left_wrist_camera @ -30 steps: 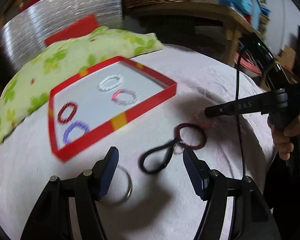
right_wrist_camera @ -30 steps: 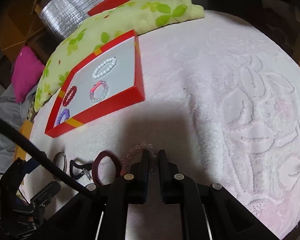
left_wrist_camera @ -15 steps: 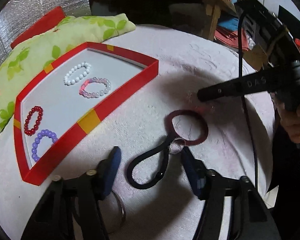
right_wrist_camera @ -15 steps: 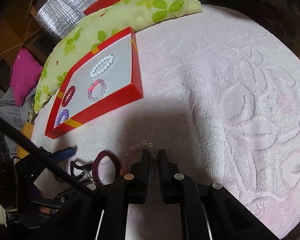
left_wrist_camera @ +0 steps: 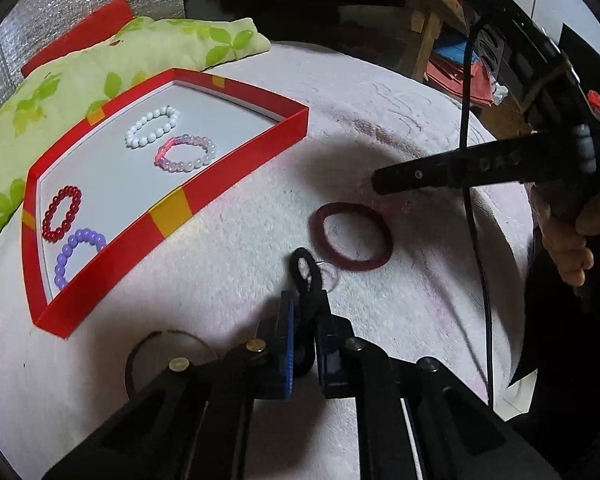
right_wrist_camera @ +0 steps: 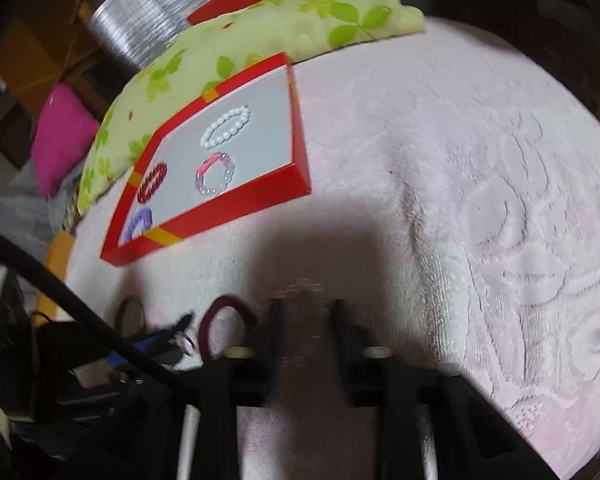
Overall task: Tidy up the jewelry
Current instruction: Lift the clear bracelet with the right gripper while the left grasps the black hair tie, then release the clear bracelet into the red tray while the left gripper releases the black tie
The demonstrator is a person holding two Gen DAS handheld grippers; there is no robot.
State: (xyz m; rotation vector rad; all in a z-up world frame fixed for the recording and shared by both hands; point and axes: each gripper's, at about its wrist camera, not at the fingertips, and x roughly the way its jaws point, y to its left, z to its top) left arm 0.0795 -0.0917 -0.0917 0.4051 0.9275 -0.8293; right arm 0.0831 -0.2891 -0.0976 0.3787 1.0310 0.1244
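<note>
Left gripper (left_wrist_camera: pixel 303 312) jaws closed since earlier onto black loop (left_wrist_camera: pixel 306 270); "DAS" barely legible

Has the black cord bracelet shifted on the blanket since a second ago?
Yes. The black cord bracelet, then a flat open loop beside the maroon band, is now pinched narrow in the left hand-held gripper.

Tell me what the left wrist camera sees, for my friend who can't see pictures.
The left gripper pinches a black hair tie on a white towel, beside a dark red hair tie. A red tray farther back holds four bead bracelets, and the right gripper reaches in from the right.
</note>
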